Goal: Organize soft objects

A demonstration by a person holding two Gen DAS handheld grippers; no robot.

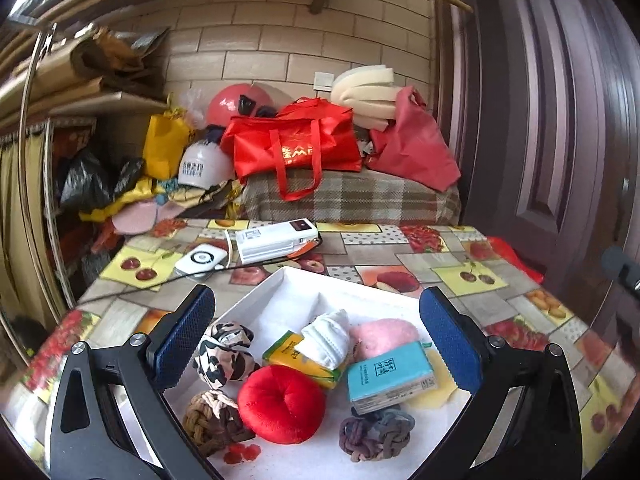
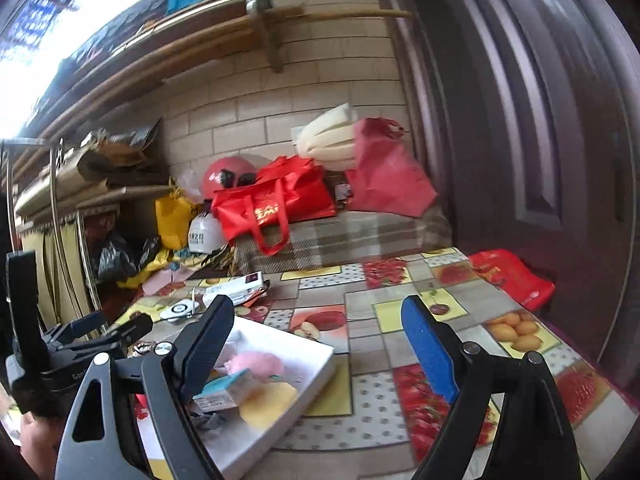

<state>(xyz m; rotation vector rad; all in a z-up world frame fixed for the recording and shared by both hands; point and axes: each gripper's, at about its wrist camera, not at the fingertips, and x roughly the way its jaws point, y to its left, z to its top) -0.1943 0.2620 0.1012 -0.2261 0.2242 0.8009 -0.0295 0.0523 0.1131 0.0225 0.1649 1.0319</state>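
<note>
We count two claws over a fruit-print table (image 2: 380, 364), both spread wide and holding nothing: the left claw (image 1: 316, 340) hangs above a white tray (image 1: 280, 284), the right claw (image 2: 320, 344) sits off the tray's right edge over bare tablecloth. In the tray we count eight soft things: one red cushion (image 1: 280, 402), one spotted ball (image 1: 226, 356), one brown rope knot (image 1: 214, 420), one grey rope knot (image 1: 374, 434), one white sock (image 1: 328, 338), one pink puff (image 1: 386, 334), one yellow tissue pack (image 1: 298, 360) and one teal tissue pack (image 1: 388, 378). The sock, puff and both packs lie between the left claw's blue pads, beneath them and untouched; the cushion and both knots lie nearer the tray's near edge, the spotted ball just beside the left pad. From the right claw, the puff and the teal pack lie left of its left finger, well clear of the gap. Toward the table's far-left corner we see one white power bank (image 1: 276, 240) and one small white player (image 1: 200, 260). One red bag (image 1: 296, 144) sits on the plaid bench beyond the far edge.
</note>
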